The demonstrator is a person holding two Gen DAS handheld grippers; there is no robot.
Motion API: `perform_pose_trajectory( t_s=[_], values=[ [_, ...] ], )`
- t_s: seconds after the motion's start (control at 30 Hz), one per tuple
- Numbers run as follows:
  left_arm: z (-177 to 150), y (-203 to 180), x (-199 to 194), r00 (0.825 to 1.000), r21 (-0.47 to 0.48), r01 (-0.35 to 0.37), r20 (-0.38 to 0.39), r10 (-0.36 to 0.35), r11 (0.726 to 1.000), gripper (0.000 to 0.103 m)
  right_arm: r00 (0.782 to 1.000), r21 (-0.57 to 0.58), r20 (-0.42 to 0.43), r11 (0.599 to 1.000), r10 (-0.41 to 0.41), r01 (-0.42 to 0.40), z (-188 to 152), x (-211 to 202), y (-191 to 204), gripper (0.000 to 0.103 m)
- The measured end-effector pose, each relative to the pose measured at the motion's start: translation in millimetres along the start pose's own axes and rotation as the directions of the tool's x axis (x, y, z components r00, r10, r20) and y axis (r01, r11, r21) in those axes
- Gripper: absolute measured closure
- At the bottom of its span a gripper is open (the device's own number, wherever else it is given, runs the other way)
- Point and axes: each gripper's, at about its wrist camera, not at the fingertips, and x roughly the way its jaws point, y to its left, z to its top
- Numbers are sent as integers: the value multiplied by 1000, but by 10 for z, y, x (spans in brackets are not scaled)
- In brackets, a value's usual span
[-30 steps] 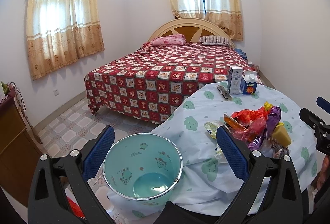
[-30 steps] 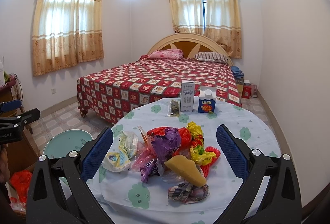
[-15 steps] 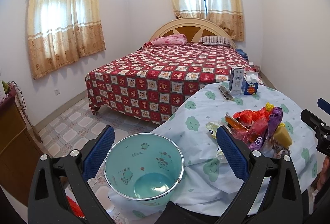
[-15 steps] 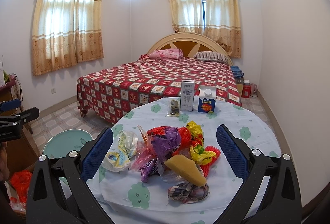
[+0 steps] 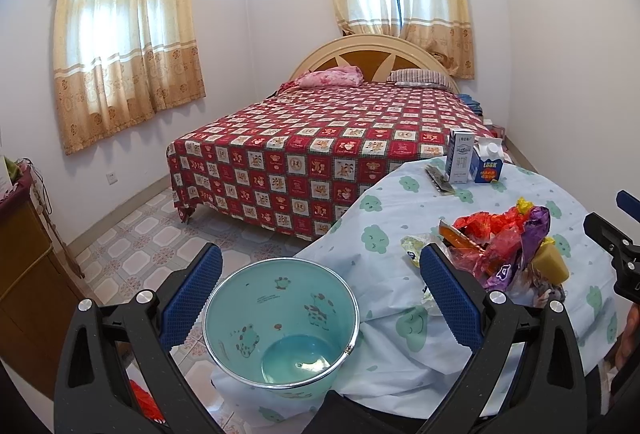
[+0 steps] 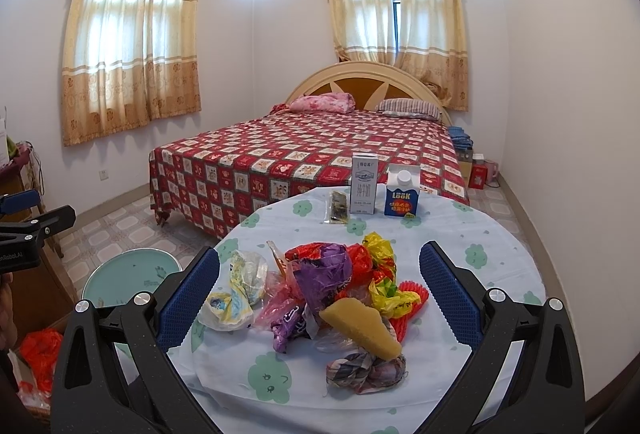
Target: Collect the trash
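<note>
So the round table (image 6: 460, 234) has the trash pile (image 6: 340, 290) heaped dead ahead, 12 o'clock of the right gripper (image 6: 320, 298), which is nearer, spread wide and holding nothing. The pile runs roughly 9-to-3. The yellow sponge wedge (image 6: 360, 326) points its long axis toward 4. The left gripper (image 5: 320, 298), also spread, hangs over the teal bin (image 5: 280, 322), pile off at 2 o'clock.

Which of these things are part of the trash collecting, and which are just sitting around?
Part of the job:
pile of wrappers
yellow sponge
teal bin

Just lying about:
two cartons
bed
curtains
</note>
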Motion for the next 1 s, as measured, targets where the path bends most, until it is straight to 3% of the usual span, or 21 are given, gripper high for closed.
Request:
perform_pose_trajectory(
  t_s=[0.77,1.0],
  values=[
    [-4,-49,-3,1000,0,1,-1,-1,1000,6,1000,0,-5,1000,-1,1,-14,16,-5,5],
    [-132,-37,159,999,-7,-5,-36,5,1000,6,999,-4,-12,999,-44,43,-195,147,-207,5]
  ],
)
